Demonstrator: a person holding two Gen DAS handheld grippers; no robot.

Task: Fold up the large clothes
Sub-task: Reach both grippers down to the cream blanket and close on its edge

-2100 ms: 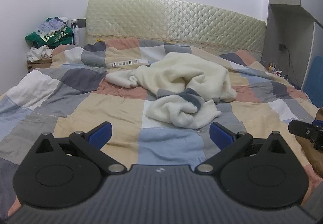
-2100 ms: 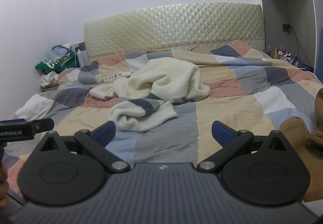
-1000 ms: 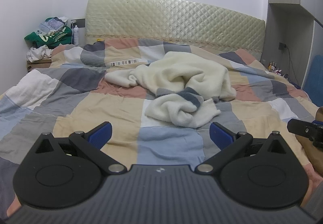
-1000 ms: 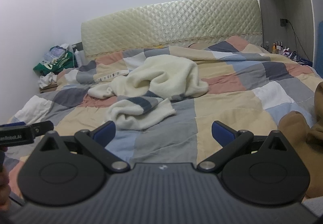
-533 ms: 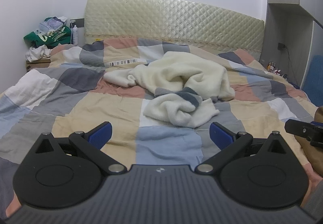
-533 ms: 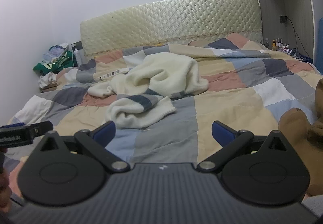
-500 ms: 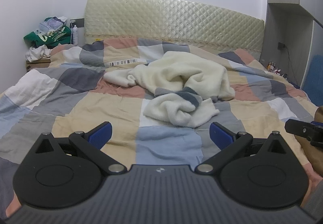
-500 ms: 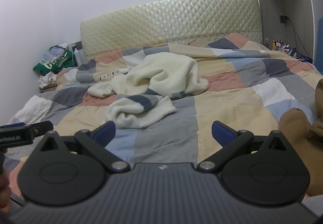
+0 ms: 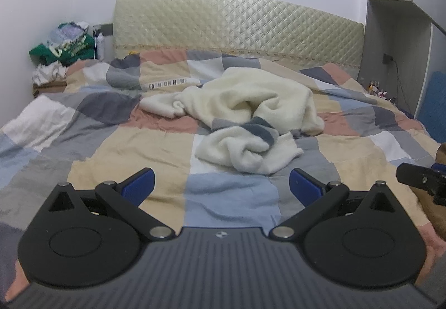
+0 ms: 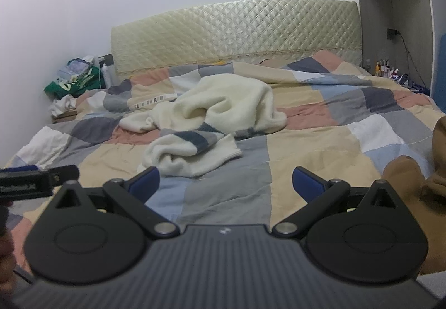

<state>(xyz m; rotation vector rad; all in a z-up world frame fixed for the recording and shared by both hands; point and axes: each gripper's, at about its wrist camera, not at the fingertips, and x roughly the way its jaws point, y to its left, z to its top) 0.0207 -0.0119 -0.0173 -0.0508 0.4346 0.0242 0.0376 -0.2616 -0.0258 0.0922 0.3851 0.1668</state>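
the cream sweater with grey-blue stripes (image 9: 251,119) lies crumpled at the centre of the frame on the patchwork quilt (image 9: 133,147), not yet spread for folding. the left gripper (image 9: 221,183) and right gripper (image 10: 225,182) hang short of it at the lower edge, jaws wide apart and empty, seemingly readied for a first grab. no containers show; a brown garment (image 10: 412,178) sits lower right.

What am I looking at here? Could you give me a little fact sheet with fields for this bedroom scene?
Setting: bed with a patchwork quilt and a quilted headboard
Garment to fold: cream sweater with grey stripes, crumpled on the quilt
Left gripper: open, holding nothing, short of the sweater
Right gripper: open, holding nothing
Other cloth: brown fabric at the right edge
Folding: not yet begun
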